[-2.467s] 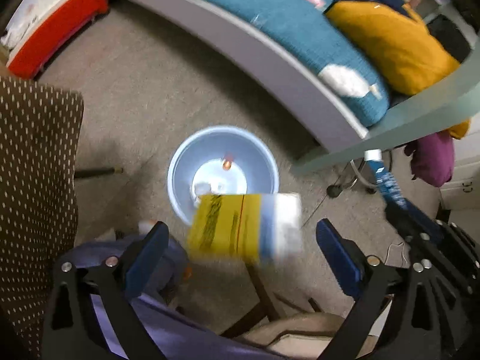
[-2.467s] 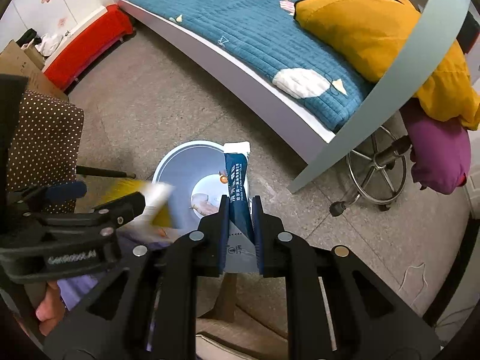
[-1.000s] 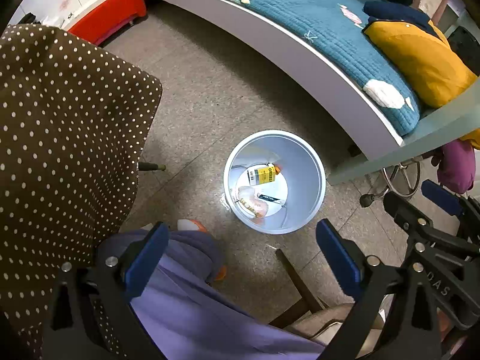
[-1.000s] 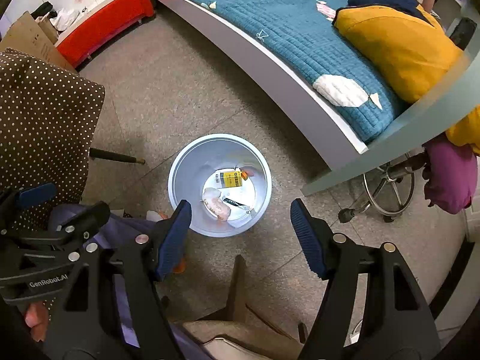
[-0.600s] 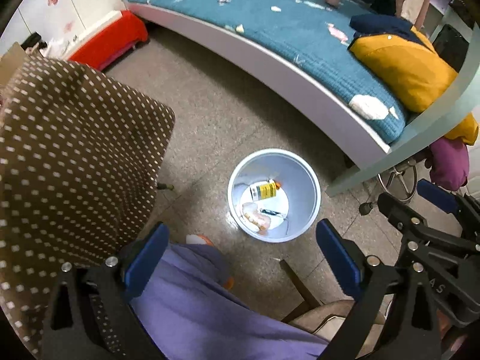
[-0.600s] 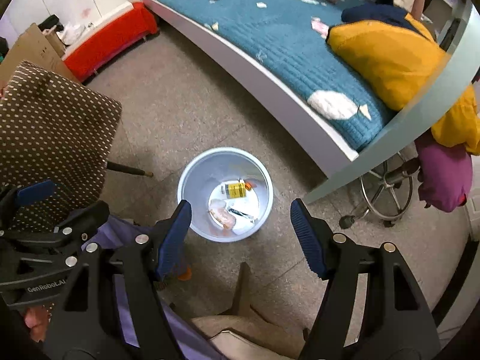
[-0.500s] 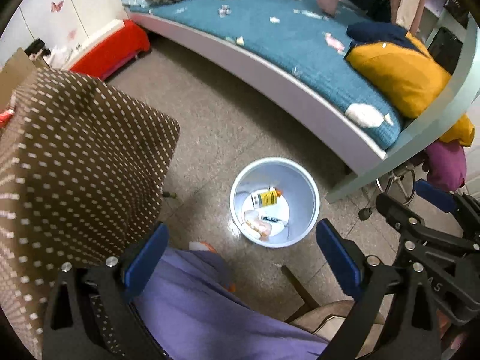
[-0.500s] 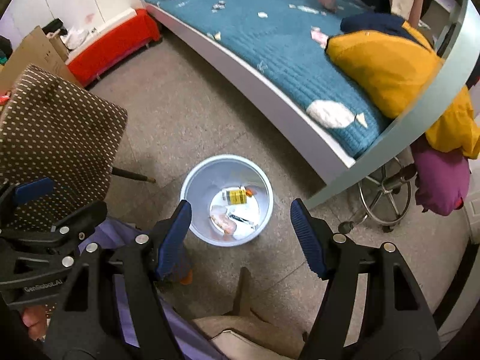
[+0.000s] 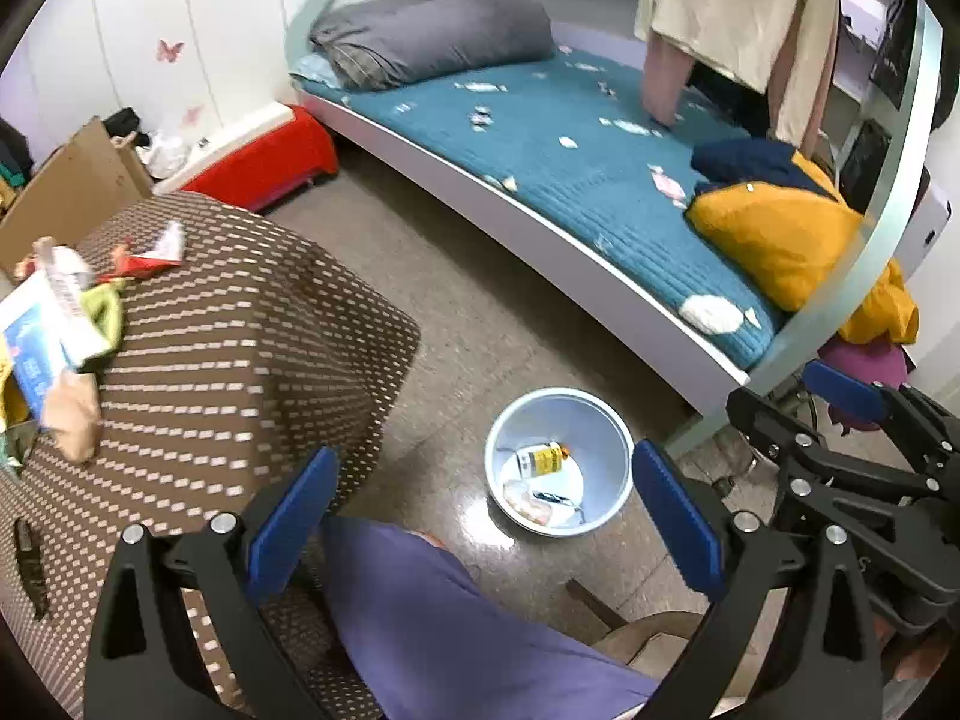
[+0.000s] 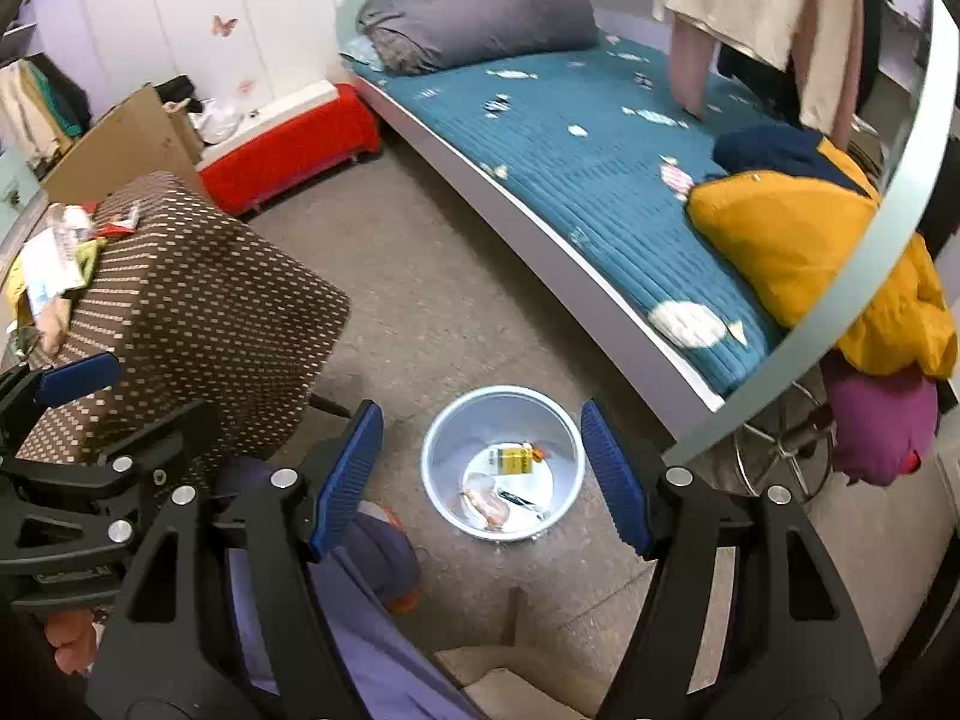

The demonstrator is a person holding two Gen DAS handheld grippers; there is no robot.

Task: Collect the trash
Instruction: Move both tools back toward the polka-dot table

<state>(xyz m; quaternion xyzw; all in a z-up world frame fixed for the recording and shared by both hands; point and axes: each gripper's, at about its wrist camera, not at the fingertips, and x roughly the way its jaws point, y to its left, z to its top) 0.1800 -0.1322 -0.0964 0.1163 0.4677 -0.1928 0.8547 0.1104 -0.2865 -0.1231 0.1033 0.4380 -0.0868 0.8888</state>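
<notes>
A pale blue bin (image 9: 606,438) stands on the floor and also shows in the right wrist view (image 10: 444,438). Inside lie a yellow packet (image 9: 543,459) (image 10: 513,459) and other wrappers (image 9: 531,501). My left gripper (image 9: 480,516) is open and empty, high above the bin. My right gripper (image 10: 483,474) is open and empty, also well above the bin. More trash (image 9: 54,300) lies on the brown dotted table (image 9: 228,360) at the left; the trash on the table (image 10: 54,264) also shows in the right wrist view.
A bed with a teal cover (image 9: 570,162) runs along the back, with a yellow cushion (image 9: 774,240). A red box (image 9: 264,156) and cardboard (image 9: 66,192) sit at the far left. A person's purple-clad leg (image 9: 432,618) and a chair are below.
Both grippers let go of their packets, which dropped into the bin. Both grippers then rose and tilted up, so the bin looks smaller and the table and bed come into view.
</notes>
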